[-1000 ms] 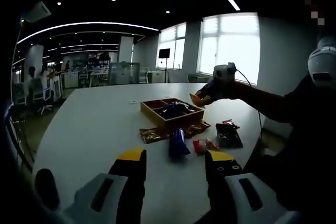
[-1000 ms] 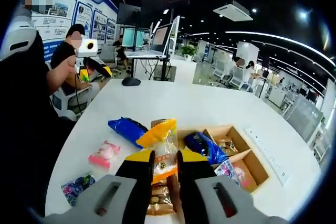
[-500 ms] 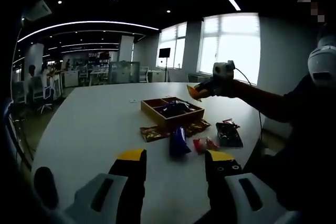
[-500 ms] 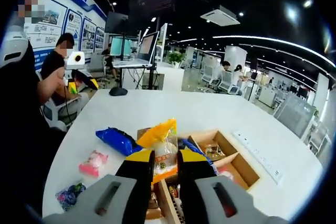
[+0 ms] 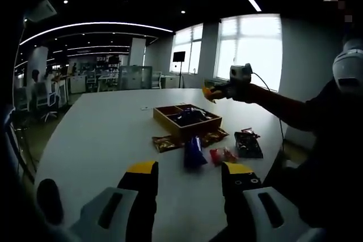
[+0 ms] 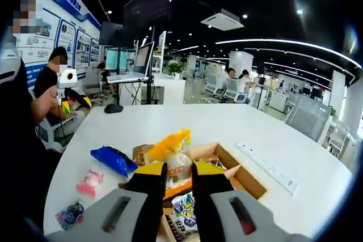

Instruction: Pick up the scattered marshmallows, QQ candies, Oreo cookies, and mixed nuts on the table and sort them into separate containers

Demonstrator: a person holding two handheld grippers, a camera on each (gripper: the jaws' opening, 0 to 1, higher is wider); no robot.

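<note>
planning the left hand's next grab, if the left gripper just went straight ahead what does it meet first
Probably the blue snack packet, lying on the white table ahead of the open left gripper; the wooden tray sits beyond it. Depth is unclear.

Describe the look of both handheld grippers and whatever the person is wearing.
Both the left gripper and the right gripper have pale grey moulded bodies with dark slots, black jaws and yellow tips. In the left gripper view a thin dark cable trails off the right gripper. The person's sleeve is black.
</note>
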